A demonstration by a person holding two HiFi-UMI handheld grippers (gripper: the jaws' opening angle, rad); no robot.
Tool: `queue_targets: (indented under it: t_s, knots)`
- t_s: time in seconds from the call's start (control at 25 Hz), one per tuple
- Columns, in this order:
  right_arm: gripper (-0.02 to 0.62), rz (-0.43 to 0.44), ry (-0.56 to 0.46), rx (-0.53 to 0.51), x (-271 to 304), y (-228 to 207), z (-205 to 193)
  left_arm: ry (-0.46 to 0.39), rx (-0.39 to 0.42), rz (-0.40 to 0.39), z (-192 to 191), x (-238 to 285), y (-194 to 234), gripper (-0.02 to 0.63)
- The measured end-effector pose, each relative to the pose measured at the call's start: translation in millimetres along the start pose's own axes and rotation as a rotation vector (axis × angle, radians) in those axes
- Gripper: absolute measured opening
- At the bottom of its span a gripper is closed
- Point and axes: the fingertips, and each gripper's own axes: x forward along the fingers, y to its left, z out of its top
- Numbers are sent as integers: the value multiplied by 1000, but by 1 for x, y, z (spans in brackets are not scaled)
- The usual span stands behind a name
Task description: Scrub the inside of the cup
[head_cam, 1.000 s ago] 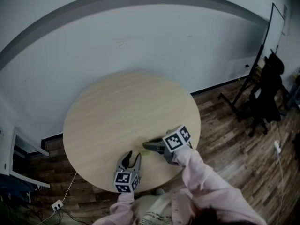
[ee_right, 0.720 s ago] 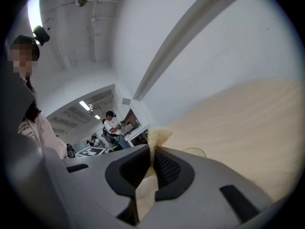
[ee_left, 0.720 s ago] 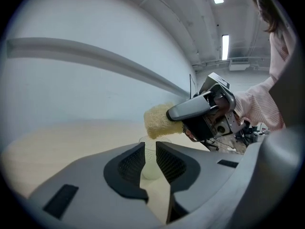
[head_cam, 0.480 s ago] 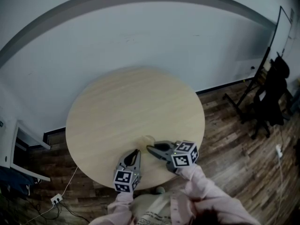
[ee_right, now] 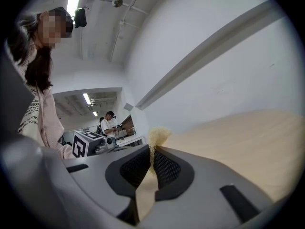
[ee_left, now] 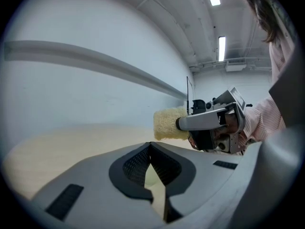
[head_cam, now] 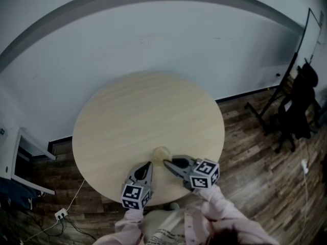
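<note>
head view has the person's pink sleeves [head_cam: 225, 208] nearest, and just past them both grippers over the near edge of the round tabletop [head_cam: 127, 111]. the left gripper [head_cam: 148, 165] points toward the far side. its jaws meet at the tips and have just been closing. its own view shows only a pale sliver in the gap behind the tips (cup wall or tabletop, i cannot tell which).

just to its right, the right gripper [head_cam: 165, 162] points left across the tabletop. its jaws are clamped on a fluffy yellow sponge [head_cam: 161, 153], which sticks out past the tips and hangs just beyond the left gripper's tips.

the cup shows plainly in no view. nothing cup-shaped stands on the tabletop, so if it is here it is probably hidden beneath the left gripper.

farther off are the pale wall [head_cam: 153, 40], the wood floor [head_cam: 245, 152] and a dark chair [head_cam: 296, 106] at the far right.

as i judge it, the sponge is in hand and brought up beside the left gripper. it is not inside anything yet, so the scrubbing itself looks wholly still to do.
</note>
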Motion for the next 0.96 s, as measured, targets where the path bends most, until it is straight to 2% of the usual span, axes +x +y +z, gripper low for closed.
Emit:
queue_targets:
  t_s: [0.96]
  knots:
    - [28, 9, -1, -4, -2, -4, -7, 3, -16, -5, -1, 0, 5, -8]
